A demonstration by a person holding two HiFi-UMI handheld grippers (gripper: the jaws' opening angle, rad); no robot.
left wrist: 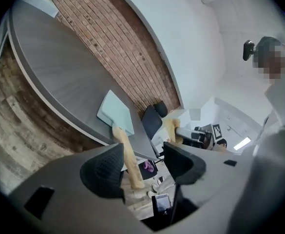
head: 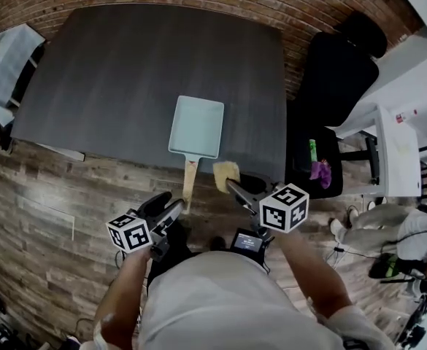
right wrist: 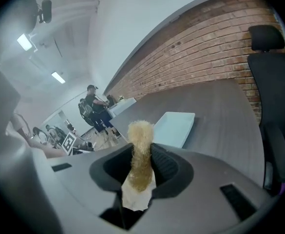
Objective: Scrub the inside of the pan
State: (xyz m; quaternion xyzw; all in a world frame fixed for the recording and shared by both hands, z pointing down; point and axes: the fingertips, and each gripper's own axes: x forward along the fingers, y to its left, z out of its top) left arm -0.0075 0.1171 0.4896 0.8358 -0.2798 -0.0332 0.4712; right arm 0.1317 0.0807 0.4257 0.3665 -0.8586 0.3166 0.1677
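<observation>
- The pan [head: 196, 126] sits upright near the front edge of the dark surface [head: 125, 71]. Its pale, rectangular inside faces up and nothing lies in it.
- Its wooden handle [head: 190, 181] points back toward you and overhangs the edge of the surface.
- Your left tongs [left wrist: 143, 161] are released, with the jaws standing well apart. The wooden handle shows in the gap between them, but neither pad presses on it, so nothing steadies the pan yet.
- Your right tongs [right wrist: 142, 165] are clenched on a yellow scrub pad [right wrist: 141, 133]. Its fuzzy end sticks out past the jaw tips and a white layer shows at the back.
- In the head view the pad hangs in the air just off the front edge of the surface, to the right of the handle. It is short of the pan and touches nothing.
- By my reading, you are at the set-up step: the scrubber is in hand, and the scrubbing has not begun.
- Next, the left tongs probably need to close on the handle, well along the wood, so the pan cannot slide or swivel on the smooth surface.
- Then carry the pad forward and down over the near rim until the fuzzy end meets the pan's floor. Keep the jaw tips clear of the rim.
- With the handle overhanging, a hard push on an unsteadied pan could tip it or shove it away.
</observation>
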